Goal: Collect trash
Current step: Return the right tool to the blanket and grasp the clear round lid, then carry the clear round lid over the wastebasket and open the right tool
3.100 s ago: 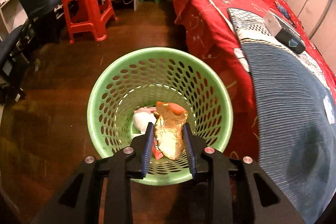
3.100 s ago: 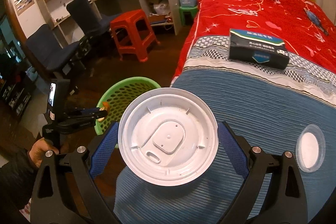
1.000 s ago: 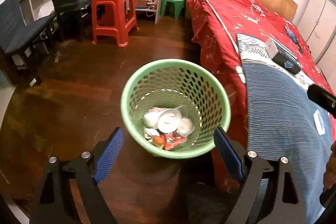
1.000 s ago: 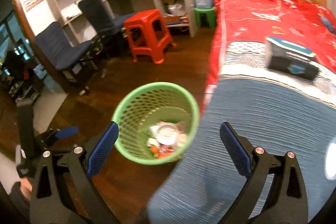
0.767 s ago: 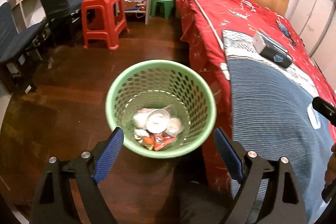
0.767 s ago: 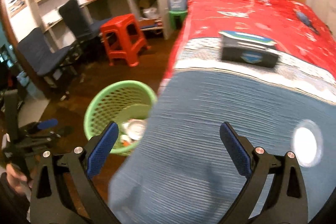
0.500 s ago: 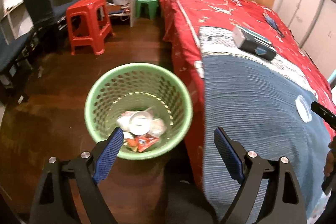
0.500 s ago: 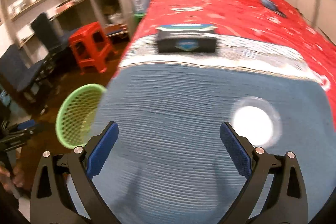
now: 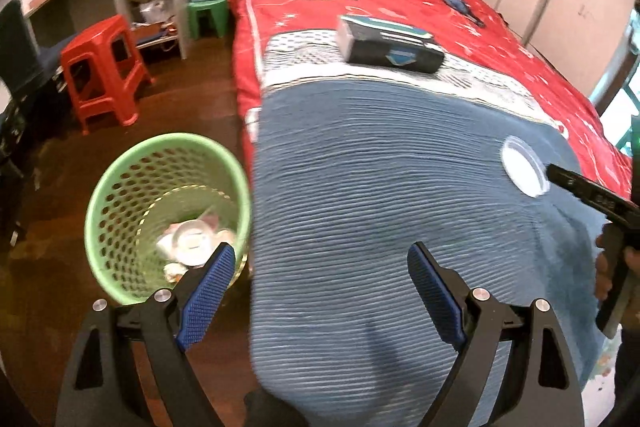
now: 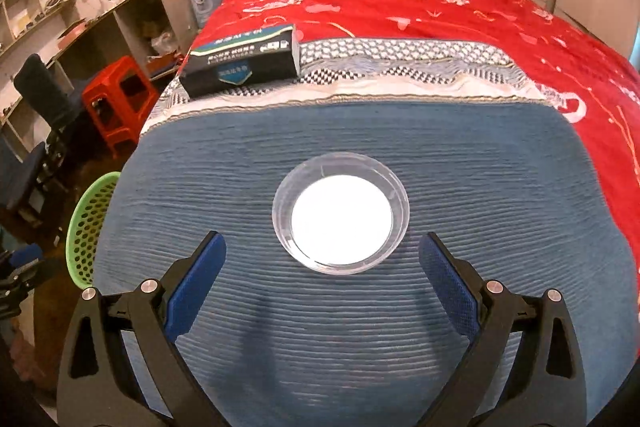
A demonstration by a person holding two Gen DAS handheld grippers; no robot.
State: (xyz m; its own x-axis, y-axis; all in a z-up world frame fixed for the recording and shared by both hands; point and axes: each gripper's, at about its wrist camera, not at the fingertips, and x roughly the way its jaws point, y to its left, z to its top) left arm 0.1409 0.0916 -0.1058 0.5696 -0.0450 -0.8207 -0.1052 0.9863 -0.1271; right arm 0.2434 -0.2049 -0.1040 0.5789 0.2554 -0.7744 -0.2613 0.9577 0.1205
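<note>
Right hand-held gripper (image 10: pixel 322 265): fingers spread wide, nothing between them; held low over the blue blanket, with the clear lid just ahead of the blue pads (image 10: pixel 196 281). In the left wrist view only its black body shows, at the right edge by the lid.
Left hand-held gripper (image 9: pixel 316 275): fingers wide apart, holding nothing; it hangs over the near edge of the bed, its left pad in front of the basket's rim.
Clear lid (image 10: pixel 341 213): round, transparent rim with a white centre; lies flat on the blue blanket, well apart from the box. Also seen far right in the left wrist view (image 9: pixel 523 171).
Green basket (image 9: pixel 120 187): perforated plastic, stands on the wooden floor just beside the bed; holds a white cup lid (image 9: pixel 192 242) and other scraps, too blurred to name.
Blue blanket (image 10: pixel 360 327): ribbed, covers the near end of the bed.
Bed (image 10: pixel 400 11): red patterned cover, wooden headboard.
Dark box (image 10: pixel 242 61): lies on the patterned band of cloth beyond the blanket.
Red stool (image 9: pixel 102 75): on the floor beyond the basket.
Green stool (image 9: pixel 208 15): by the desk, near the head of the bed.
</note>
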